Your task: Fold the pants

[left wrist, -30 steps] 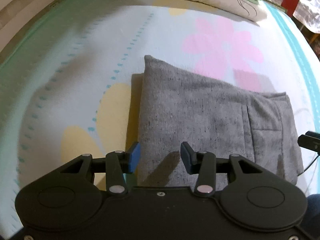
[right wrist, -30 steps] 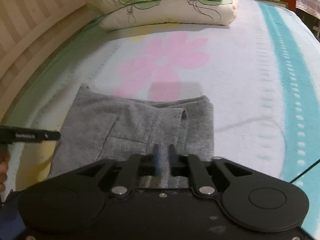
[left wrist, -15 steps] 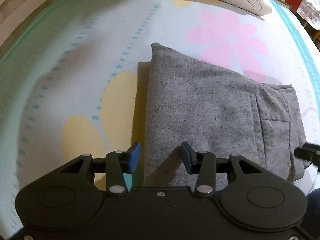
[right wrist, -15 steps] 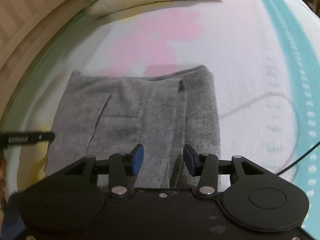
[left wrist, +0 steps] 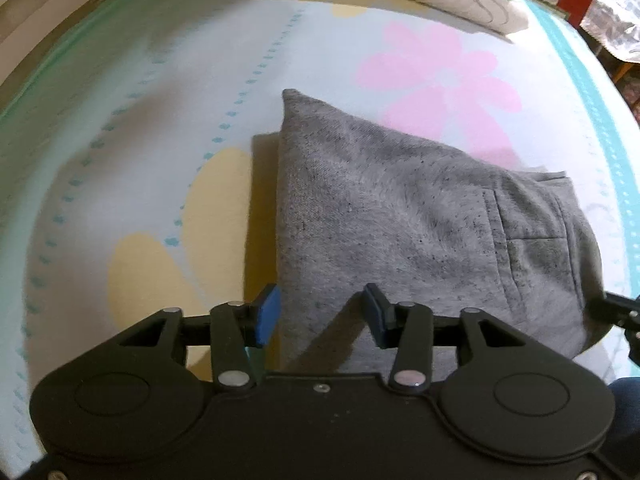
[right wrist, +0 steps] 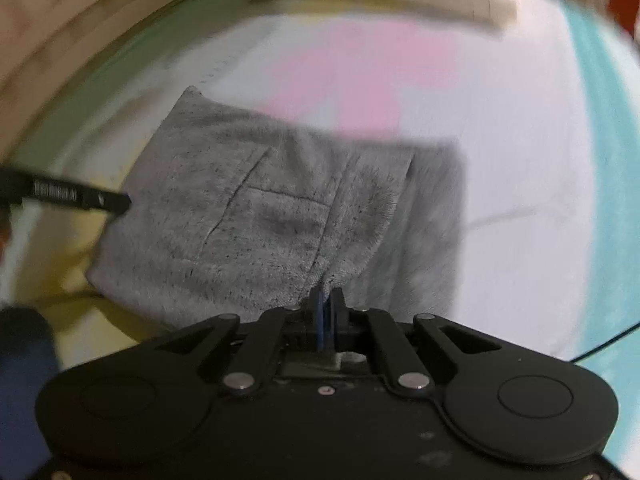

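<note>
While both point steeply down at the folded pants (left wrist: 420, 216), left fingers (left wrist: 268, 314) are opening, empty; right fingers (right wrist: 320, 312) are clenched, empty.

Both grippers angled down over the pants (left wrist: 420, 216).
Left gripper (left wrist: 320, 314): jaws apart, opening, straddling its near-left edge. Right gripper (right wrist: 327, 304): jaws together, near edge.

- The right gripper (right wrist: 328, 300), whose blue pads stood well apart half a second ago, now has its jaws pressed together above the near edge of the folded grey pants (right wrist: 280, 216).
- Its view has rolled and blurred.
- The left gripper (left wrist: 318, 312) has jaws opening a little wider over the pants' (left wrist: 400, 220) near left edge.
</note>
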A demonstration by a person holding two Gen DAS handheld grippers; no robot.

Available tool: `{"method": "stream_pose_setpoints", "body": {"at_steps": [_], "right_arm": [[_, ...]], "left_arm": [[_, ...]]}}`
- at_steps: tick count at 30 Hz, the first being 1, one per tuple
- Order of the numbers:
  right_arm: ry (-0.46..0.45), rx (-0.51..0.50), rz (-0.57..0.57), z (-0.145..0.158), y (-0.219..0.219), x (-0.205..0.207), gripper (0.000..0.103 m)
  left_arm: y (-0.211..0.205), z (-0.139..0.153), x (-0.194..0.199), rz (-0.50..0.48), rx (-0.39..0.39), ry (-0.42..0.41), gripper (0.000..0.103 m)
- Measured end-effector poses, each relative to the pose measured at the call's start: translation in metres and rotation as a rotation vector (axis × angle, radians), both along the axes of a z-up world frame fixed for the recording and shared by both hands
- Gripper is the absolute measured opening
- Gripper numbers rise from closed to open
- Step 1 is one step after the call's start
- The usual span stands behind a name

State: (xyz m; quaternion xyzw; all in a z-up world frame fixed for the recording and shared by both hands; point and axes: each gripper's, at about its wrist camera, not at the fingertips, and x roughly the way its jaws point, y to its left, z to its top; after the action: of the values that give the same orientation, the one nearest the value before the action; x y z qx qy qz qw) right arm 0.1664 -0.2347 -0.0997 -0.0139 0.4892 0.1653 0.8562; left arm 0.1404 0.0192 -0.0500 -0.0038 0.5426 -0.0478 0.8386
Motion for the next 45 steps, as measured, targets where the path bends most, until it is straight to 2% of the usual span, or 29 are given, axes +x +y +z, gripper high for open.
{"method": "stream_pose_setpoints", "body": {"at_steps": [1, 4, 6, 8, 9, 10, 12, 17, 21, 26, 33, 35, 36, 39, 40, 45], "right_arm": [[0.006, -0.002, -0.005, 0.001, -0.004, 0.0, 0.003], [0.106, 0.029, -0.024, -0.017, -0.008, 0.01, 0.004], [0.132, 0.036, -0.027, -0.026, -0.005, 0.017, 0.008], [0.11, 0.07, -0.08, -0.024, -0.011, 0.022, 0.023], [0.091, 0.085, -0.107, -0.021, -0.015, 0.023, 0.039], [0.077, 0.096, -0.121, -0.019, -0.019, 0.024, 0.047], [0.078, 0.104, -0.137, -0.02, -0.025, 0.027, 0.047], [0.18, 0.173, -0.146, -0.039, -0.034, 0.04, 0.047], [0.172, 0.231, -0.155, -0.037, -0.042, 0.035, 0.047], [0.191, 0.256, -0.149, -0.039, -0.044, 0.034, 0.048], [0.224, 0.389, -0.16, -0.051, -0.048, 0.05, 0.05], [0.223, 0.396, -0.155, -0.054, -0.043, 0.054, 0.05], [0.214, 0.389, -0.148, -0.054, -0.039, 0.054, 0.047], [0.146, 0.327, -0.12, -0.046, -0.027, 0.05, 0.016], [0.117, 0.308, -0.105, -0.038, -0.025, 0.046, 0.012], [-0.079, 0.189, -0.027, 0.019, -0.016, 0.022, 0.01]], "left_arm": [[-0.002, -0.001, 0.0, -0.005, -0.002, -0.006, 0.061], [-0.015, -0.012, 0.003, -0.041, 0.021, 0.012, 0.062], [-0.022, -0.025, 0.004, -0.073, 0.054, 0.04, 0.062], [-0.024, -0.035, 0.005, -0.079, 0.081, 0.051, 0.062], [-0.023, -0.038, 0.005, -0.077, 0.075, 0.053, 0.062], [-0.022, -0.038, 0.006, -0.072, 0.065, 0.055, 0.062], [-0.019, -0.039, 0.007, -0.066, 0.05, 0.06, 0.062], [-0.015, -0.041, 0.006, -0.053, 0.04, 0.053, 0.063], [-0.011, -0.043, 0.007, -0.036, 0.018, 0.057, 0.064], [-0.008, -0.044, 0.009, -0.027, 0.002, 0.069, 0.064], [-0.01, -0.046, 0.008, -0.029, 0.013, 0.058, 0.064], [-0.01, -0.045, 0.007, -0.028, 0.012, 0.056, 0.064], [-0.01, -0.044, 0.006, -0.027, 0.011, 0.054, 0.064], [-0.005, -0.035, 0.003, -0.023, 0.003, 0.032, 0.063], [-0.003, -0.028, -0.001, -0.019, -0.001, 0.013, 0.062], [0.005, 0.01, -0.015, 0.001, -0.026, -0.087, 0.062]]}}
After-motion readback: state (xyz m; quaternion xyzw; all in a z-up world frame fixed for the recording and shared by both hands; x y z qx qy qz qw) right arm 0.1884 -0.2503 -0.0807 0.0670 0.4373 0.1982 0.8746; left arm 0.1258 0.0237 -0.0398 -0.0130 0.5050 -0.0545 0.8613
